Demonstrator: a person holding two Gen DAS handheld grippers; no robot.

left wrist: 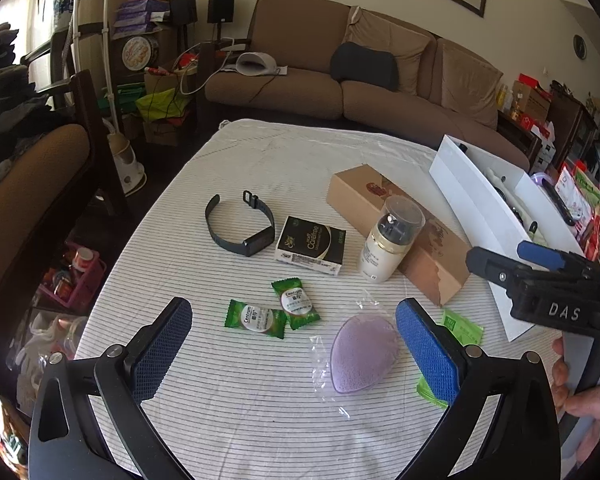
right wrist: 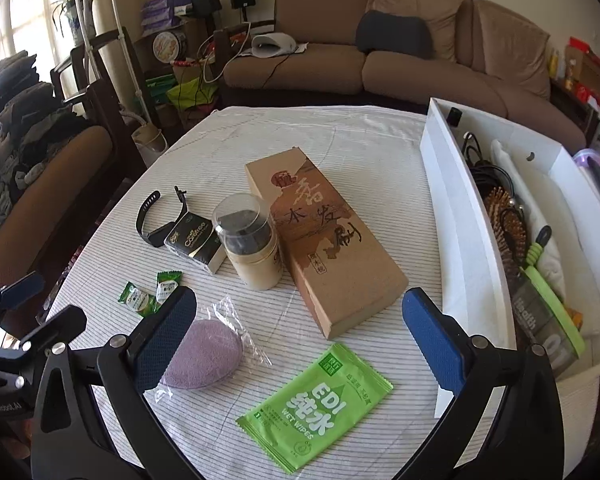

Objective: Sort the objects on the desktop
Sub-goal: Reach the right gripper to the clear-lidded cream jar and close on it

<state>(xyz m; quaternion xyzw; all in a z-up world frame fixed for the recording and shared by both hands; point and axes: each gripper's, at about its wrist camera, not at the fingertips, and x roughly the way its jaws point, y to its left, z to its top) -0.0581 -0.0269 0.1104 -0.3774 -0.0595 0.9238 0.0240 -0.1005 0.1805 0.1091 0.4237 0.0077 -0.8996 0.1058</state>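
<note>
On the striped tablecloth lie a black smart band [left wrist: 236, 222] [right wrist: 156, 216], a black Carefree box [left wrist: 311, 250] [right wrist: 196, 245], a cream bottle with a clear cap [left wrist: 390, 240] [right wrist: 250, 236], a long brown cardboard box [left wrist: 396, 228] [right wrist: 324, 240], two green Centrum sachets [left wrist: 276, 310] [right wrist: 150, 292], a purple sponge in clear wrap [left wrist: 362, 354] [right wrist: 204, 354] and a green wet-wipes packet [right wrist: 314, 404] [left wrist: 460, 328]. My left gripper [left wrist: 294, 354] hovers open over the sachets and sponge. My right gripper [right wrist: 300, 344] hovers open above the wipes packet, holding nothing.
A white organiser box [right wrist: 460, 216] [left wrist: 476, 200] at the table's right holds a hairbrush, cables and a green-lidded container. A brown sofa [left wrist: 340, 88] stands beyond the table, a chair [left wrist: 32, 184] to the left. A hand [left wrist: 580, 392] holds the right gripper.
</note>
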